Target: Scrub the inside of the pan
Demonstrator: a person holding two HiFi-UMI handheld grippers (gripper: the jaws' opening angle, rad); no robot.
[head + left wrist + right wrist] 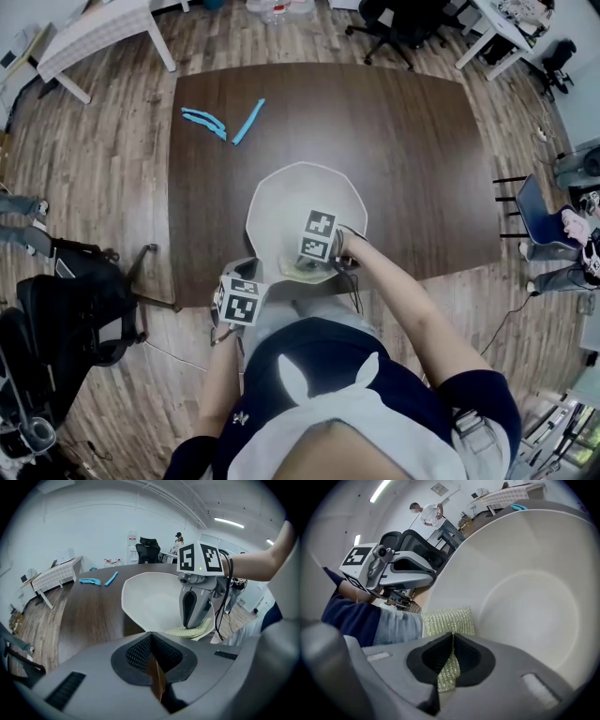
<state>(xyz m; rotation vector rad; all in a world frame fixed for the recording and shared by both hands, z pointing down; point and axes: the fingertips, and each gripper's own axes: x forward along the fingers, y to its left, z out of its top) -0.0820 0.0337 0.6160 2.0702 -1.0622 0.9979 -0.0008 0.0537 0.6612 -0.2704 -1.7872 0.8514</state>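
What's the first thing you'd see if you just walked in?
A big white, many-sided pan sits at the near edge of the dark brown wooden table. The right gripper is shut on a sparkly yellow-green scrubbing cloth inside it. Bright blue strips lie on the table's far left.

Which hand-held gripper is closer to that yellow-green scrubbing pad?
Right. The right hand-held gripper is clamped on the scrubbing pad inside the pan; the left hand-held gripper is off it at the pan's near edge, shut on a brown handle.
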